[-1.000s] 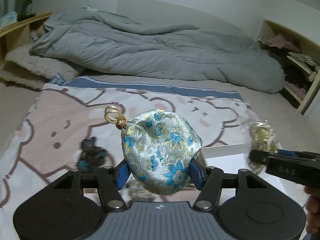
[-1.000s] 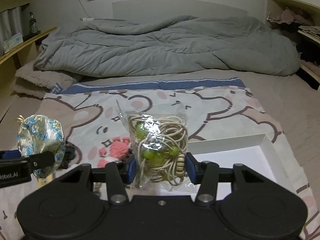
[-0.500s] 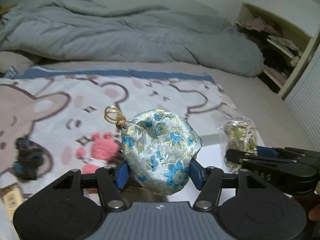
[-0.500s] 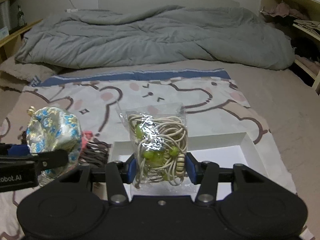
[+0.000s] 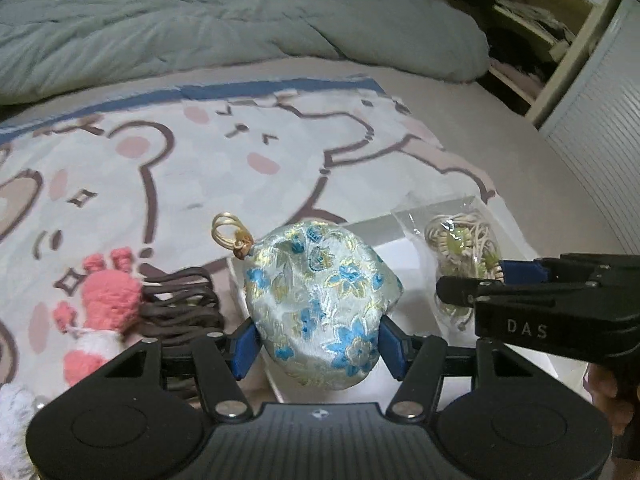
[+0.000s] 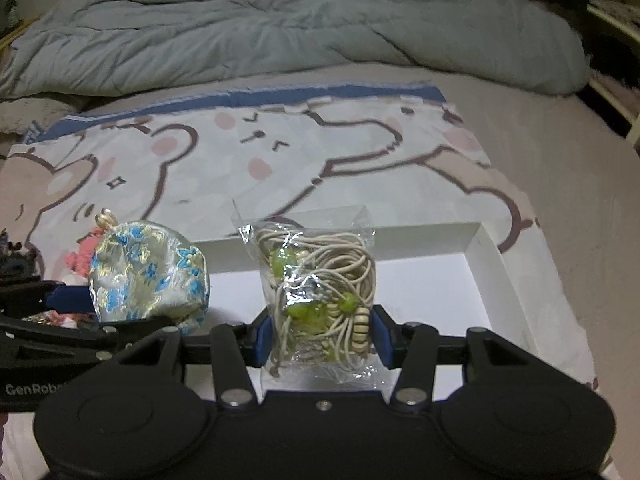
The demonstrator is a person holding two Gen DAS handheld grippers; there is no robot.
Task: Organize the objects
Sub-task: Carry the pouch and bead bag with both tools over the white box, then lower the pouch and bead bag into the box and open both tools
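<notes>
Left wrist view, left to right. A pink plush and dark cords lie on the bear-print blanket at lower left, just beside the box's left wall.

The left hand-held gripper is clenched on the pouch at centre frame, pads pressing its lower sides. The pouch hangs above the left edge of the white box. Risk: the fabric is soft and slick, and most of its bulk sits above the pads. If released here, it may land on the wall, or outside among the cords.

The right hand-held gripper grasps the bag of cord and green beads, above the box floor at centre of the right wrist view. Risk: the film is crinkled and slippery, so the contents could shift and the bag could slide down between the pads.

The two hand-held grippers are near each other, so lowering both together could cause a collision. The box is shallow, so a tilted drop may tip either item over the wall.
</notes>
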